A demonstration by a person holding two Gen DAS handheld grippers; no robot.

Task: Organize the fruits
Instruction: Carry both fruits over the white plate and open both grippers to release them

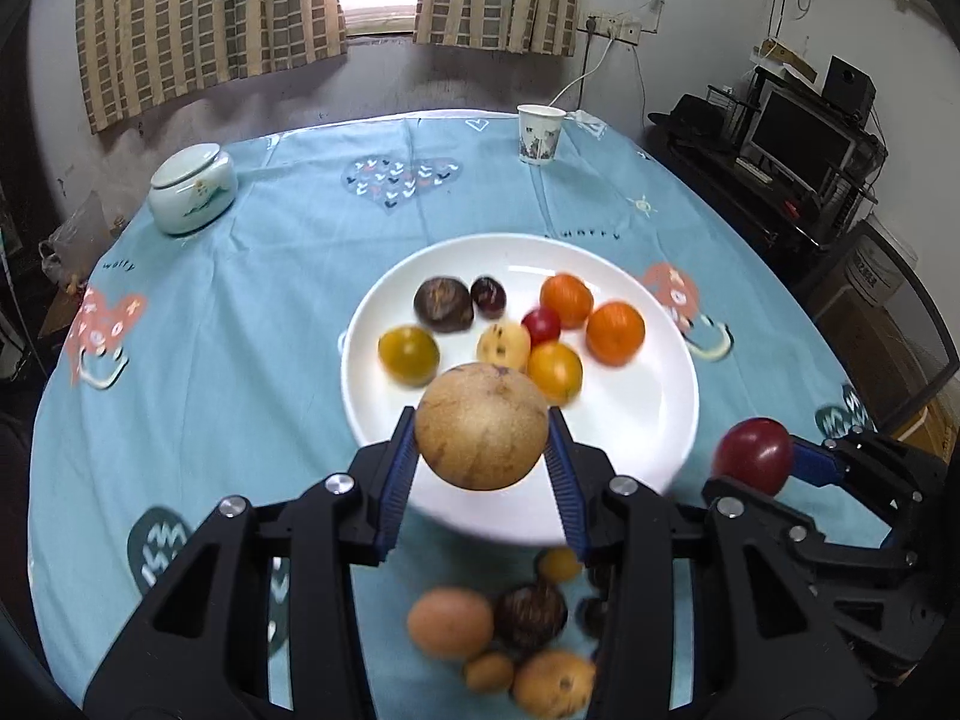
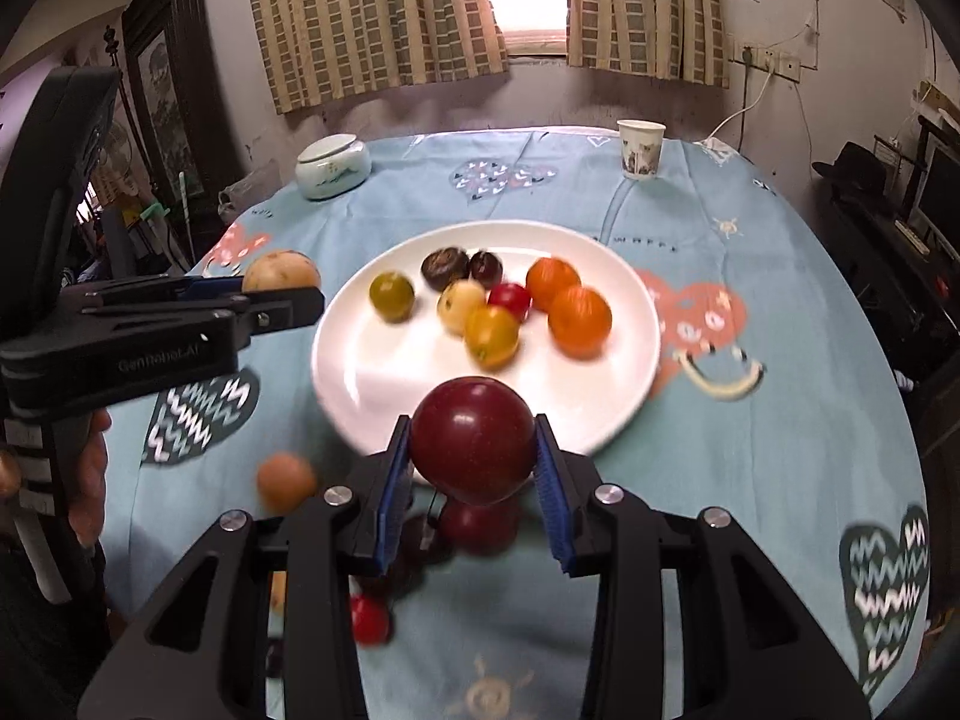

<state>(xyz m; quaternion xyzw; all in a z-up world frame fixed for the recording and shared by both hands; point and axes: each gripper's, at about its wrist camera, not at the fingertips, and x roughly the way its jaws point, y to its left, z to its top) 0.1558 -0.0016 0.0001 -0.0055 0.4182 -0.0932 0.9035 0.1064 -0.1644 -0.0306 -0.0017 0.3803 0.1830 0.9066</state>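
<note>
Clearly the carrying step is in hand: both grippers are loaded and raised over the near rim of the round white ceramic plate (image 1: 654,420), which sits a little toward the near edge of the table (image 1: 252,312) covered in light blue patterned cloth. The left gripper (image 1: 482,435) is clamped on a large round tan-brown fruit with a rough speckled skin (image 1: 482,426), its blue ribbed pads pressed against either side. The right gripper (image 2: 474,441) is likewise closed around a glossy dark red round fruit (image 2: 473,438), held at its widest part.

On the plate lie eight small fruits bunched toward its far half: two orange ones (image 1: 615,331), two yellowish ones, a pale yellow one, a small red one and two dark brown ones. The near half of the plate is bare. More loose fruit (image 1: 450,623) waits on the cloth at the near edge, below the grippers, blurred.

Next, I judge, each fruit wants lowering onto the bare near part of the plate before the fingers part, low enough that these round things do not roll into the cluster or off the rim. The two grippers are close side by side, so setting down one at a time seems safer.

A lidded white ceramic jar (image 1: 192,189) and a paper cup (image 1: 540,133) stand well apart near the far edge.
</note>
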